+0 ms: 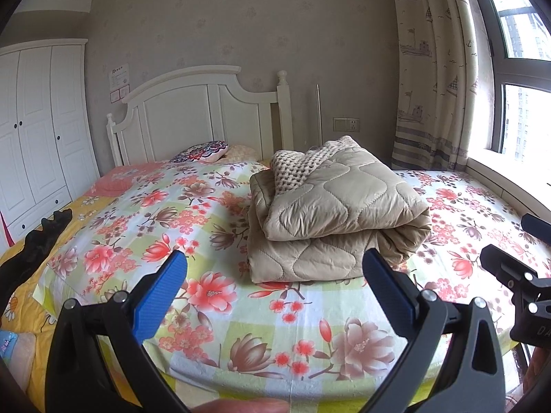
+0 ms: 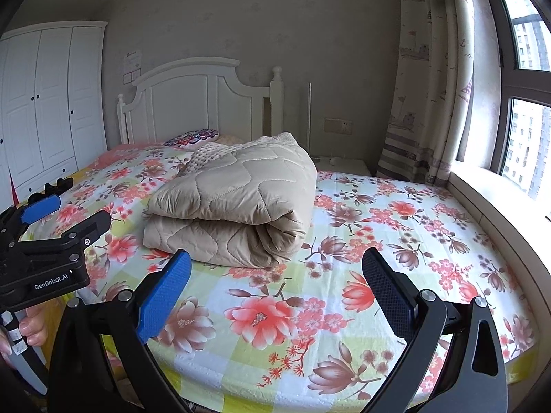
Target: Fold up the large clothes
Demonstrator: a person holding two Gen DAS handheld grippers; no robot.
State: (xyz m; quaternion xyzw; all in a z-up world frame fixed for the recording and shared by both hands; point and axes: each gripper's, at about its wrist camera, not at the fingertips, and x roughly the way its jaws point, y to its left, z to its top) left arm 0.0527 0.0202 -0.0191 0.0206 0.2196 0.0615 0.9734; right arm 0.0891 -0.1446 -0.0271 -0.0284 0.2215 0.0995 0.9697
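Observation:
A folded beige quilted blanket [image 1: 337,216] [image 2: 237,206] lies in the middle of the bed on a floral sheet [image 1: 213,309] [image 2: 396,234], with a cream knitted layer [image 1: 299,168] tucked into its top fold. My left gripper [image 1: 275,261] hovers open over the near part of the bed, just short of the blanket's front edge, nothing between its blue pads. It shows at the left of the right wrist view [image 2: 74,213]. My right gripper [image 2: 275,261] is open too and holds nothing, near the blanket's rolled end. It appears at the right edge of the left wrist view [image 1: 504,239].
A black garment [image 1: 41,237] lies on the bed's left side. A patterned pillow [image 1: 203,151] rests by the white headboard [image 1: 193,110]. A white wardrobe [image 1: 38,130] stands at the left; curtain [image 1: 434,86] and window sill [image 2: 499,199] run along the right. A hand [image 2: 31,327] grips the left handle.

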